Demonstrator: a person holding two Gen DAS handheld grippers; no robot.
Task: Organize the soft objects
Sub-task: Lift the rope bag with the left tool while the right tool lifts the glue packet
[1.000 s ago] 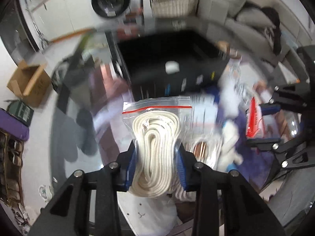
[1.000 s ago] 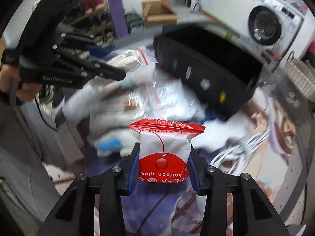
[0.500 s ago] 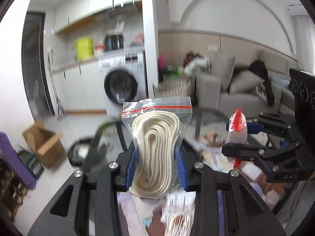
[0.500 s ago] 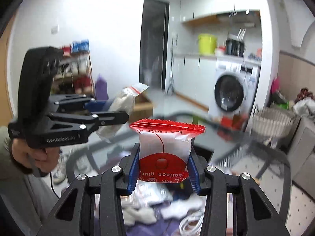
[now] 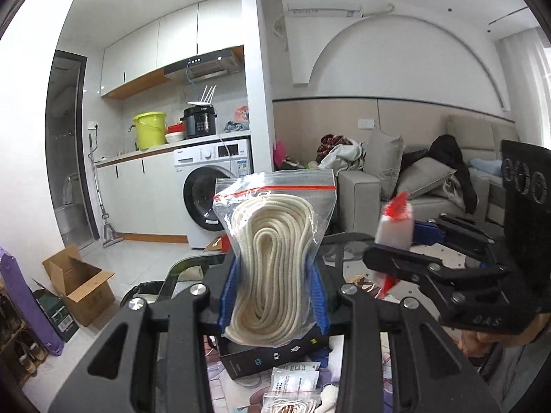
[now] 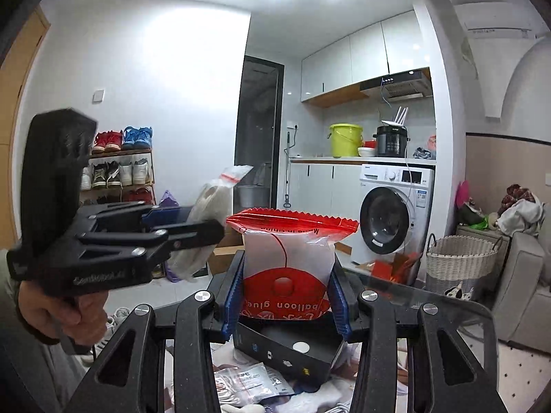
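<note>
The blue fingers (image 5: 229, 296) of the left gripper (image 5: 272, 296) are pressing in on a zip bag of coiled white rope (image 5: 272, 261), closed on its lower half while the red-striped seal is standing free above. The right gripper (image 6: 284, 306) is clamping a balloon glue packet (image 6: 287, 268) the same way, its fingers (image 6: 339, 304) closed against both sides of the red and white pouch.

What has changed is the aim: a second ago both cameras were looking down onto the cluttered bench, and now both are tipped up toward the kitchen wall and washing machine (image 5: 213, 196). Both loads are being carried in the air, side by side but apart, neither touching the pile.

The black box (image 6: 287, 351) and the remaining packets (image 6: 251, 380) are lying low in view, beneath the fingers. I judge both picks complete and the carry under way; the drop spot is likely that box, though I cannot be sure.
</note>
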